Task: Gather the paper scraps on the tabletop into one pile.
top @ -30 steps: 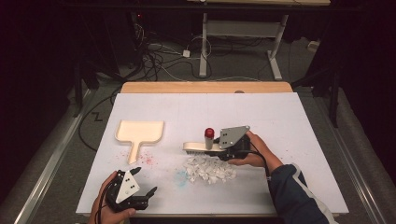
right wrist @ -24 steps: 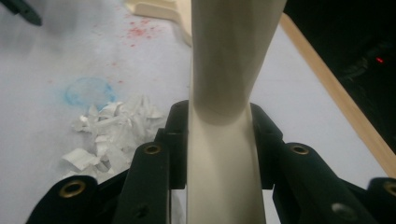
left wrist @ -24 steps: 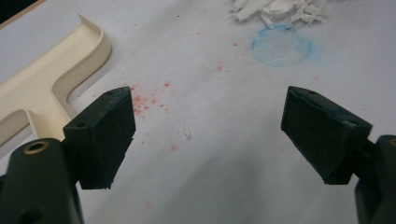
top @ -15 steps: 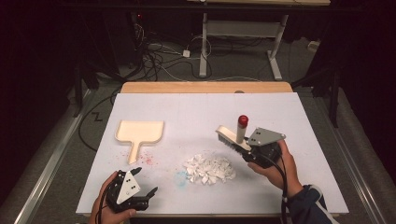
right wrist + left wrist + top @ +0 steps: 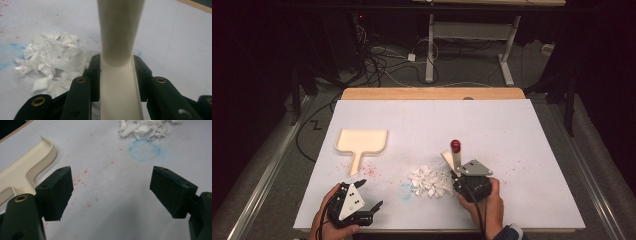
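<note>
Your right tool (image 5: 455,169) clamps the brush (image 5: 454,156) handle just right of the paper scraps (image 5: 429,181) near the worktop's front edge; a steep sweep could scatter them. Left tool (image 5: 371,199) gapes wide, empty.

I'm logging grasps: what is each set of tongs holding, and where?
Right tongs clamp the cream brush by its handle; left tongs hold nothing.

Black tongs (image 5: 371,207) with brass screws, grey triangular top plates, trailing black cables; dark sleeve at right wrist.
</note>
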